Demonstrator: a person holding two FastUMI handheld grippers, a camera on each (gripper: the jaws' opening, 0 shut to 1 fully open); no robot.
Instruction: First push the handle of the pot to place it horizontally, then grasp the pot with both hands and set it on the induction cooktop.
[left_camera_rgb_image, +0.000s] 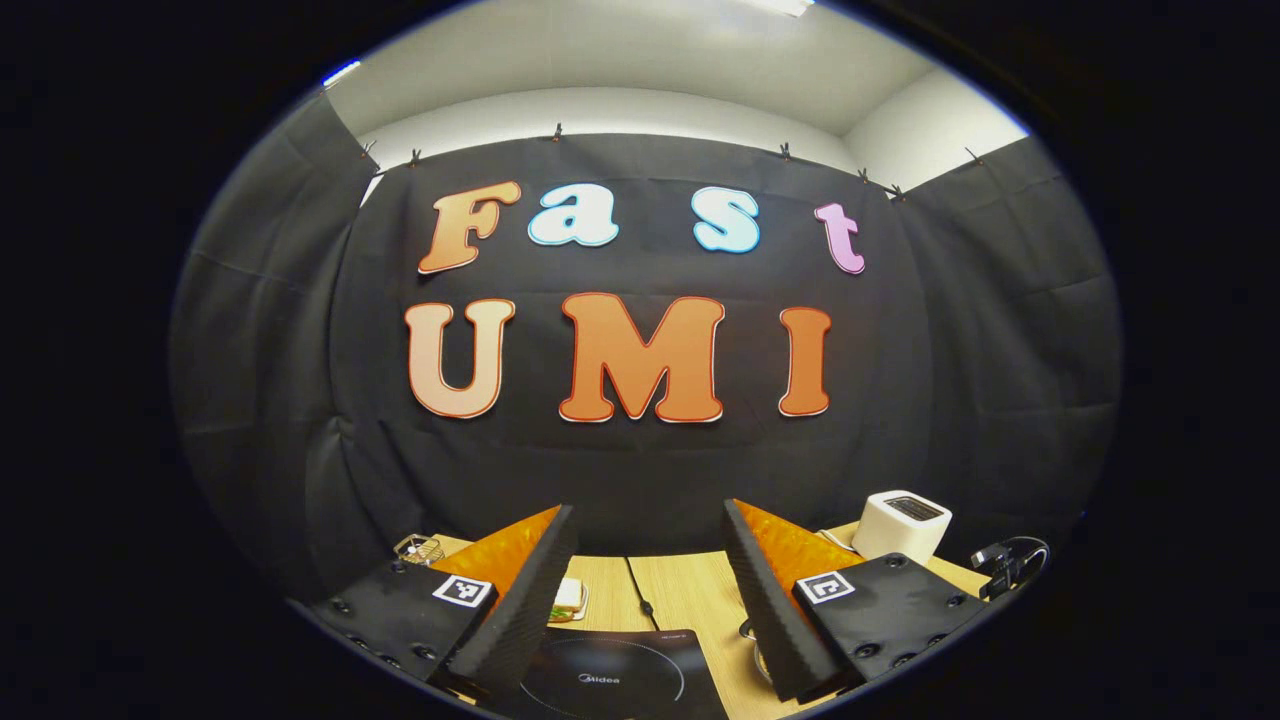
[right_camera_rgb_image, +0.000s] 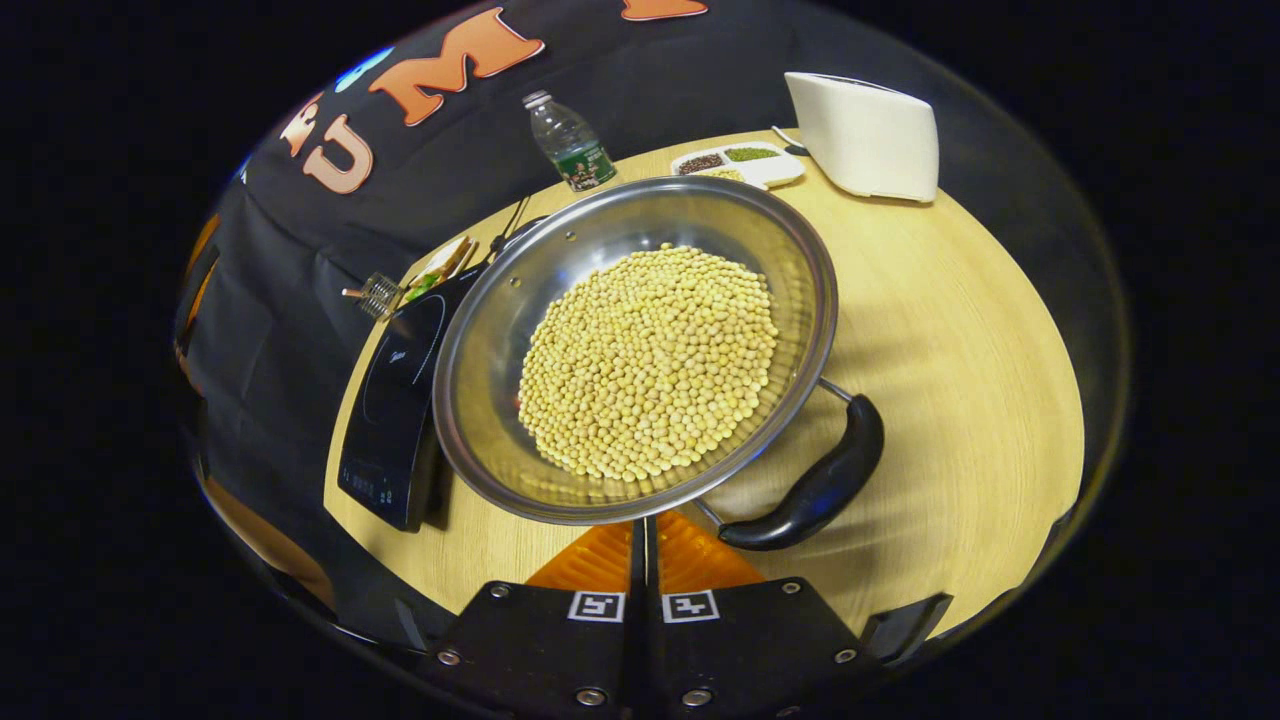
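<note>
A steel pot holding yellow beans stands on the wooden table, just right of the black induction cooktop. Its black handle sits at the near right rim, lying slantwise toward me. My right gripper is shut with nothing between its fingers, its tips at the pot's near rim, just left of the handle's bracket. My left gripper stands open and level, facing the booth wall above the cooktop. A sliver of metal rim shows beside its right finger.
A white appliance stands at the far right of the table, and a divided tray of grains and a plastic bottle stand behind the pot. A plate with a sandwich and a small wire basket lie beyond the cooktop.
</note>
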